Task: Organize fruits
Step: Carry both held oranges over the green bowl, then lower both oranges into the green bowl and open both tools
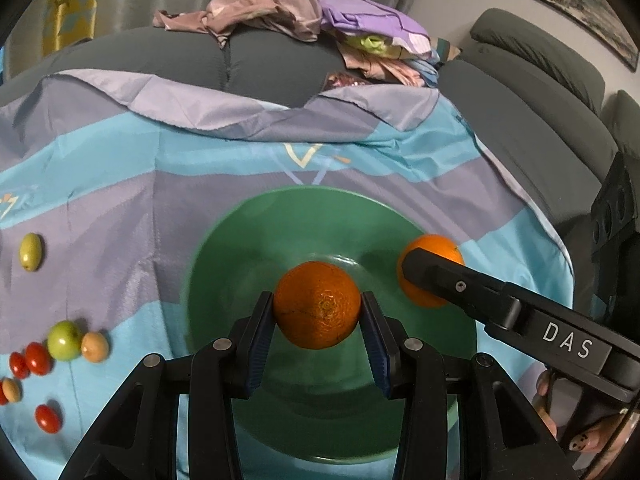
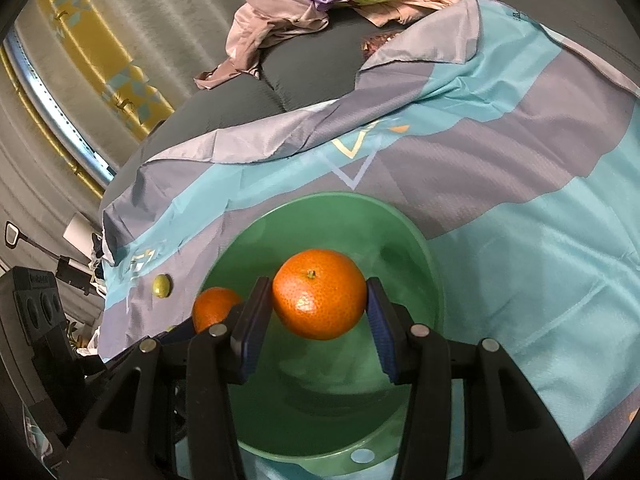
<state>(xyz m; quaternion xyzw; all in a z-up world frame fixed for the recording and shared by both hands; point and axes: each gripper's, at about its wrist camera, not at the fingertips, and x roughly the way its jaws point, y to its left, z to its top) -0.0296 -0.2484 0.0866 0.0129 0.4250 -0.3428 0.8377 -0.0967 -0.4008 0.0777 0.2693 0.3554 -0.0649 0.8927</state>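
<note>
My left gripper [image 1: 317, 312] is shut on an orange [image 1: 316, 305] and holds it over a green bowl [image 1: 224, 240]. My right gripper [image 2: 319, 303] is shut on a second orange [image 2: 320, 294], also over the bowl [image 2: 416, 236]. In the left wrist view the right gripper's finger covers part of that second orange [image 1: 434, 250]. In the right wrist view the left gripper's orange [image 2: 212, 306] shows at the left, half hidden behind my finger. The bowl's inside is bare.
The bowl stands on a blue and purple cloth [image 1: 120, 184] over a grey sofa. To the left lie a green olive-like fruit [image 1: 31, 257], a green apple [image 1: 64, 340], a peach-coloured fruit [image 1: 95, 346] and several cherry tomatoes [image 1: 37, 358]. Crumpled clothes [image 1: 280, 4] lie behind.
</note>
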